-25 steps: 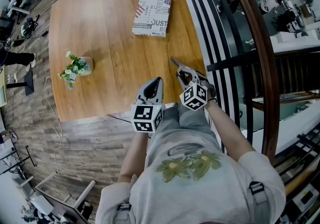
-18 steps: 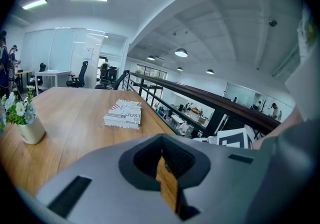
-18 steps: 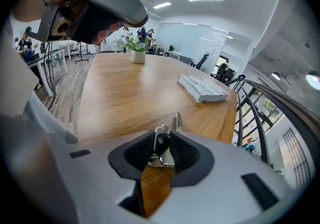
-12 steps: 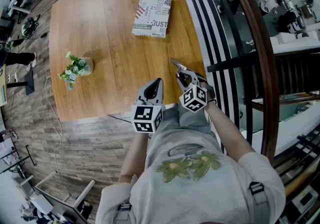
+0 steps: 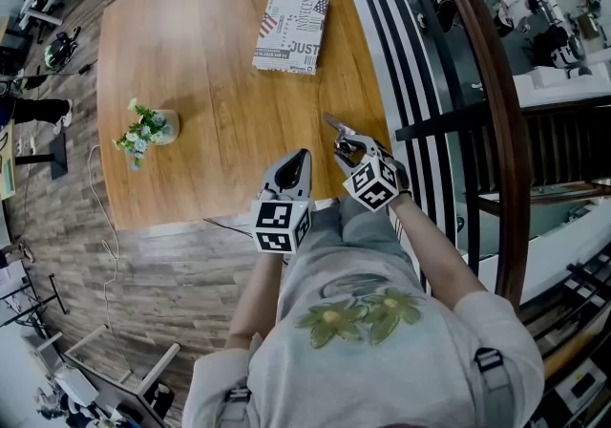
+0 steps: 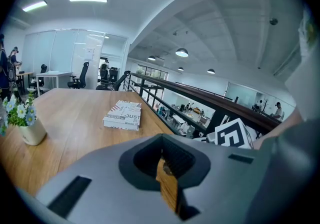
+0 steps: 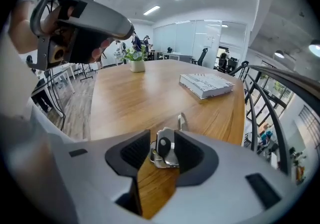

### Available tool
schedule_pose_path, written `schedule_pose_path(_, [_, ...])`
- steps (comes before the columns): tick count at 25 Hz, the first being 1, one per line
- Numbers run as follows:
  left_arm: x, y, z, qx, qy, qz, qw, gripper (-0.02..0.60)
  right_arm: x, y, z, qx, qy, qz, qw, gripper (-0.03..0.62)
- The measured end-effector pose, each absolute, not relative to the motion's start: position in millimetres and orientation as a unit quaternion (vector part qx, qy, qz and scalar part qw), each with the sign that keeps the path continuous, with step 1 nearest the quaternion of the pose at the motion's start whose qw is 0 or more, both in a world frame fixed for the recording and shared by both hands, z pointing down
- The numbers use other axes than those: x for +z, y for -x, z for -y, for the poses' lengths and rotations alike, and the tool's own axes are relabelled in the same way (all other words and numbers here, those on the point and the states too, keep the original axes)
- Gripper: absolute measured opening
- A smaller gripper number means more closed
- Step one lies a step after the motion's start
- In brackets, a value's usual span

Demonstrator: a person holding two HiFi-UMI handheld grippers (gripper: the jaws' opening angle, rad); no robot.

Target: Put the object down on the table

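Right tongs (image 7: 162,137), jaws just opened wide. A small metal object (image 7: 165,154) with a black oval inset lies loose between them, clear of the left pad, over the table (image 5: 210,82) near its right edge. We cannot tell whether it rests on the wood. Left tongs (image 6: 162,143), jaws together and empty, sit beside the right pair at the near edge. Farther off we see a book (image 5: 291,28) whose cover reads "JUST" among flag stripes. At left stands a vase (image 5: 160,126) of flowers.
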State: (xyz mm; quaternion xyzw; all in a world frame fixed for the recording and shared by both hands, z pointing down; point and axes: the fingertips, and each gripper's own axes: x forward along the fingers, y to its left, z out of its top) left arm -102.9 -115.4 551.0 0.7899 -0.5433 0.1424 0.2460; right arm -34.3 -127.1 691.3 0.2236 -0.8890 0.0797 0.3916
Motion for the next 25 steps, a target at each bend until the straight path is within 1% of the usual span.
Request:
schedule_pose_path(7, [532, 104, 123, 0.139, -0.788, 0.554, 0.231, 0.014, 667, 29, 137, 0.118, -0.228, 0.895, 0.364, 0.16])
schedule_pose_path(12, [511, 107, 130, 0.127, -0.788, 0.563, 0.213, 0.014, 637, 23, 144, 0.119, -0.232, 0.903, 0.343, 0.16])
schedule_pose_path(19, [482, 109, 140, 0.106, -0.791, 0.57, 0.195, 0.014, 580, 8, 165, 0.109, -0.266, 0.912, 0.294, 0.16])
schedule_pose_path(25, [458, 105, 149, 0.095, -0.803, 0.561, 0.177, 0.014, 519, -1, 179, 0.103, -0.309, 0.917, 0.229, 0.12])
